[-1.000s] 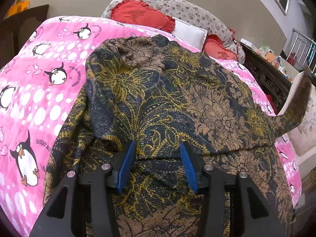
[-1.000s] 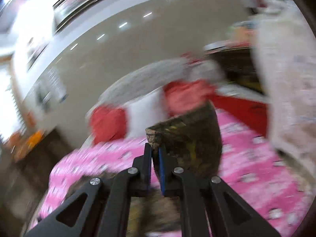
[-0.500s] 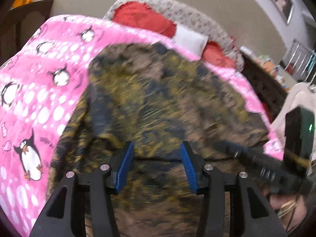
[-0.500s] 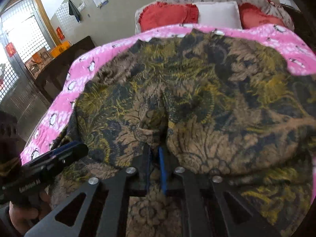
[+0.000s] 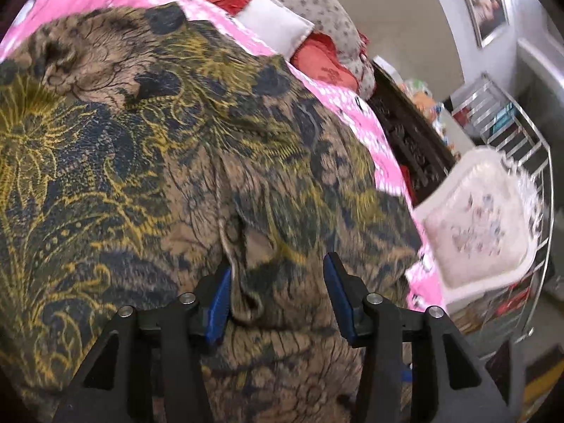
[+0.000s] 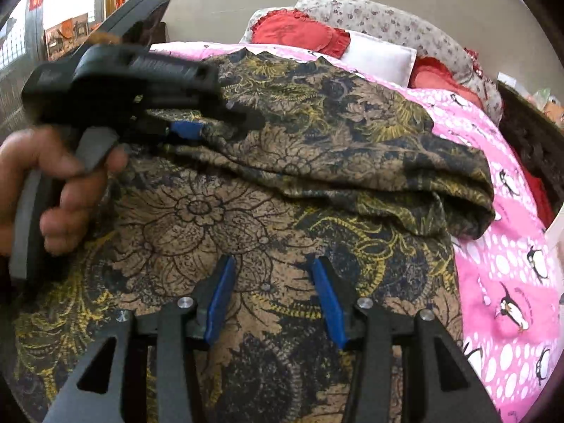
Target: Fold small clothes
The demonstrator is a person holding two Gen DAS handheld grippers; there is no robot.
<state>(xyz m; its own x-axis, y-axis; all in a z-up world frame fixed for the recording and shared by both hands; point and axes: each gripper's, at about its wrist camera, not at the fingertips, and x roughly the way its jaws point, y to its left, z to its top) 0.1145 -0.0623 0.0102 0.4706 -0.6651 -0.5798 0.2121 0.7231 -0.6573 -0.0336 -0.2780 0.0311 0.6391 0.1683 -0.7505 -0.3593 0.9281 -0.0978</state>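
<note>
**Both hand-held grippers spread over the patterned garment**

The left hand-held gripper (image 5: 278,283) has its blue pads wide apart, holding nothing, with a raised fold of the garment (image 5: 148,148) between them. The right hand-held gripper (image 6: 271,294) is likewise spread and empty, just above the garment's flat lower part. The brown, gold and navy floral garment lies on the pink penguin blanket (image 6: 507,282), one side folded over its middle. Beyond the garment sit red cushions (image 6: 296,31) and a white pillow (image 6: 379,58).
</note>
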